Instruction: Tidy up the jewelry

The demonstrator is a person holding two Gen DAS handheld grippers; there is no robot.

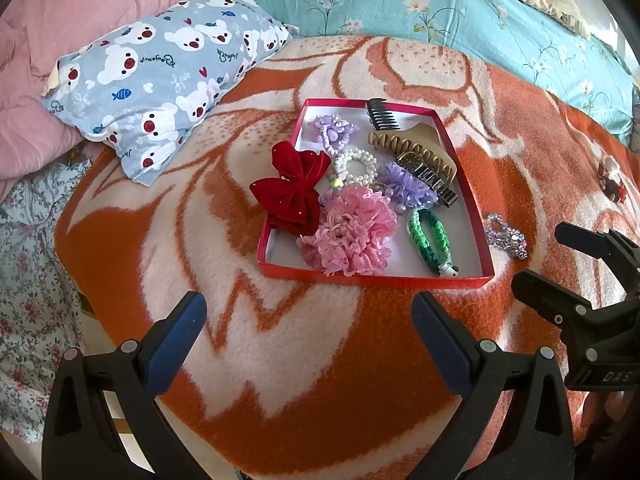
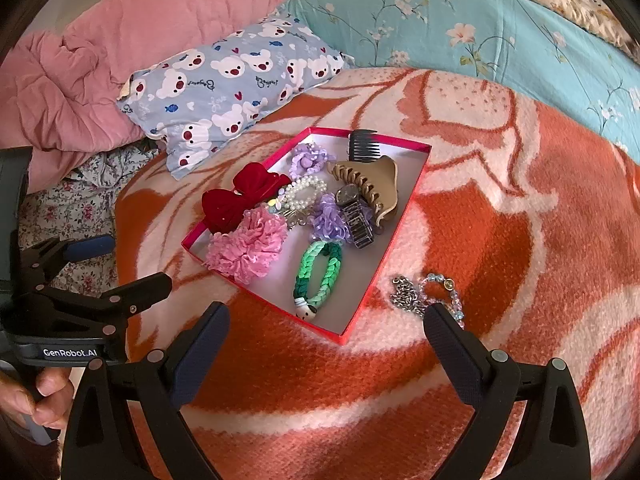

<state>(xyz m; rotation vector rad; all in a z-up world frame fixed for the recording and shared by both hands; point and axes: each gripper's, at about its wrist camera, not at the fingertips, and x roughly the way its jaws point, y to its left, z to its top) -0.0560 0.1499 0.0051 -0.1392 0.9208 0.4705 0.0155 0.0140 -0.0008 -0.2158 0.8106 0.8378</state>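
Silver chain and bead bracelet [image 2: 428, 296] lie on blanket [image 2: 500, 220], just outside red box [image 2: 362, 308], lower right of frame. Right tongs [image 2: 324, 356] apart, empty, right finger touching beads. Left tongs [image 1: 308, 344] apart, farther off.

beaded bracelet [image 2: 442, 294] partly behind right gripper's finger [image 2: 452, 354], small ornament [image 1: 612, 184] on blanket too blurred to identify

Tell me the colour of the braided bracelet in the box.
Green, light to dark bands; the braided bracelet shows best in the right wrist view.
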